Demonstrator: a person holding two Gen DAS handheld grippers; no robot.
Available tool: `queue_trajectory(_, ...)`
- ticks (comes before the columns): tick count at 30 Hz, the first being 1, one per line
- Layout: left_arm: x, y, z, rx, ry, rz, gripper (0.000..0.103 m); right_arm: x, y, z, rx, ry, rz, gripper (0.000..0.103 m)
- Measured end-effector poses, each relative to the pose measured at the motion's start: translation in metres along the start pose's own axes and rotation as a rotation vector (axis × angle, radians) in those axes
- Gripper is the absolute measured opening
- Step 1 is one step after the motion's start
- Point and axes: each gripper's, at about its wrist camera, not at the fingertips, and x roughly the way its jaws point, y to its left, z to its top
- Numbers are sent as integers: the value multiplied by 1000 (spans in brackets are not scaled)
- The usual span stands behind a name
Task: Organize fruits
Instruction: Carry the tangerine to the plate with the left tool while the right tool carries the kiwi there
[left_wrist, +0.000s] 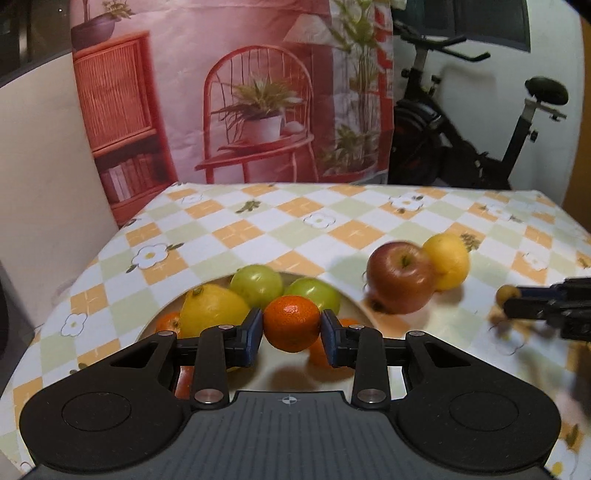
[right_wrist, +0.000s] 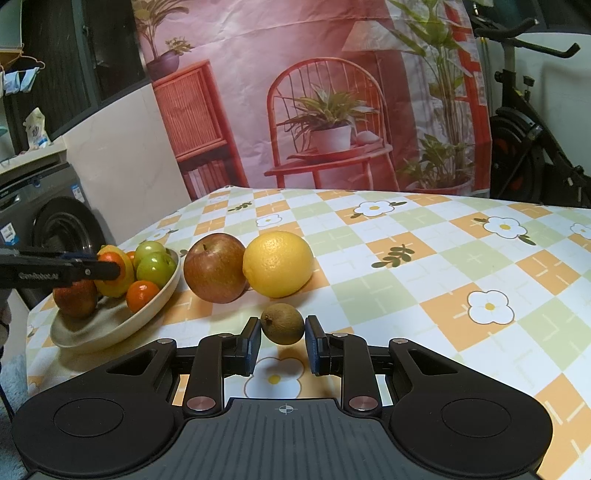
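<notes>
Fruit sorting proceeds; our left tool (left_wrist: 291, 332) clamps a mandarin (left_wrist: 291, 323) above the bowl (right_wrist: 110, 328), apparently for deposit; our right tool (right_wrist: 282, 334) grips a small brown fruit (right_wrist: 282, 324) over the table (right_wrist: 424, 266); apple (right_wrist: 215, 272) and lemon (right_wrist: 277, 264) await.

1. A table (right_wrist: 424, 258) fills the scene, covered with a cloth checked in orange, pale green and white, printed with white flowers and small leafy sprigs.
2. A shallow beige bowl (right_wrist: 110, 328) sits on the cloth near the table's left edge, with fruit piled inside.
3. A red apple (right_wrist: 214, 273) rests on the cloth just right of the bowl.
4. A yellow orange (right_wrist: 277, 264) rests on the cloth beside the apple, on its right, the two touching or nearly so.
</notes>
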Motion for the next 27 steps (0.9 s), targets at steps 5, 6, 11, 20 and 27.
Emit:
queue_trajectory(5,7,2,-4,4,24,8,36,0,0,0,0,0,0,24)
queue_trajectory(6,8,4,-4,1,26,11,36,0,0,0,-1,0,0,24)
queue_trajectory(11,11,7,-4,-9,27,-1,37,0,1,0,-2,3,-2,24)
queue_trajectory(20,12,16,-3,-77,43,-48,38,7,6,5,-27,34,-13,24)
queue_trajectory(27,12,24,-4,-102,49,-92,38,26,53,17,-120,60,85,23)
